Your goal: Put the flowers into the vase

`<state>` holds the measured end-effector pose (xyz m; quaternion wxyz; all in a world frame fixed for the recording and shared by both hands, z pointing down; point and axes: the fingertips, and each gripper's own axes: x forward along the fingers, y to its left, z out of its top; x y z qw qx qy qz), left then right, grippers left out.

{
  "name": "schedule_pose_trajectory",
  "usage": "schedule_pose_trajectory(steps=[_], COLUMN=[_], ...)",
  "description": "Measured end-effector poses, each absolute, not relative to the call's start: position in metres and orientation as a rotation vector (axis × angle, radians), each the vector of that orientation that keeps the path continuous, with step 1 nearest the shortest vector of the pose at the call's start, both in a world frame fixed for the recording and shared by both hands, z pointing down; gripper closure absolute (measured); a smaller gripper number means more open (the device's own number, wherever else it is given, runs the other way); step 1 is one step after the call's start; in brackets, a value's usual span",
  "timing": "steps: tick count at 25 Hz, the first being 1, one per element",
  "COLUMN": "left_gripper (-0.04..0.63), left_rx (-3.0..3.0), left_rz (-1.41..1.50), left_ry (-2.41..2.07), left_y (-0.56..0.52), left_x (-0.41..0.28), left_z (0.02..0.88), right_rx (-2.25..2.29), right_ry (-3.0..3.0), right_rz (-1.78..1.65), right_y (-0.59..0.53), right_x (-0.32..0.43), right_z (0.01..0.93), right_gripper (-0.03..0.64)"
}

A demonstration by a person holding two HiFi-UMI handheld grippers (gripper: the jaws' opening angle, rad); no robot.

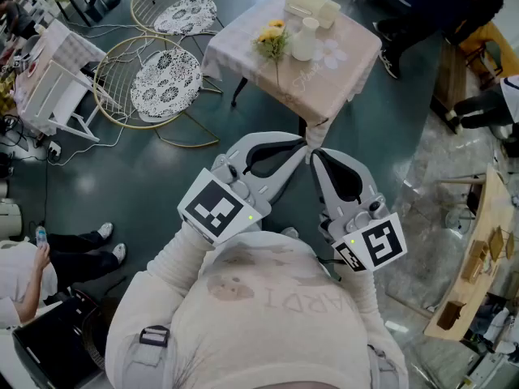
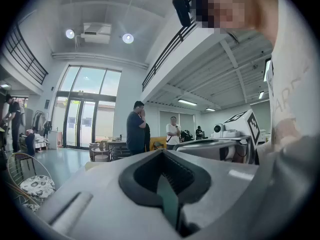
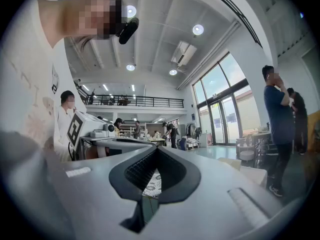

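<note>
Yellow flowers (image 1: pixel 272 39), white vase (image 1: pixel 305 42), pale pink tablecloth (image 1: pixel 350 65)

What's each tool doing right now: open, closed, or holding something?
Left tool: closed, holding nothing.
Right tool: closed, holding nothing.

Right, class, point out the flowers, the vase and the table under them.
flowers (image 1: pixel 272 39), head view, on the yellow blooms.
vase (image 1: pixel 304 43), head view, on its white body.
table (image 1: pixel 357 51), head view, on bare pink cloth near the right edge.
</note>
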<state>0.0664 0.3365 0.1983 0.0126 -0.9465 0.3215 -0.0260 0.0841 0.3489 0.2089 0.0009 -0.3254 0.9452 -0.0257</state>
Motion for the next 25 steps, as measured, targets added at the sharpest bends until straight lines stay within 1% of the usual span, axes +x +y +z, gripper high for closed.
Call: schedule_pose_trajectory(steps=[16, 25], left_gripper=[0.595, 0.594], left_rx=[-2.961, -2.959], left_rz=[-0.059, -0.005], left_ry=[1.005, 0.968], left_y=[0.312, 0.280], left_x=[0.035, -0.007], left_z=[0.202, 0.206], right_rx=[-1.030, -1.074], right_ry=[2.972, 2.914], right_rz=[-0.120, -0.136], right_y=[0.328, 0.293], right_x=[0.055, 0.019], right_z=[0.214, 0.216], right_gripper=[0.592, 0.589])
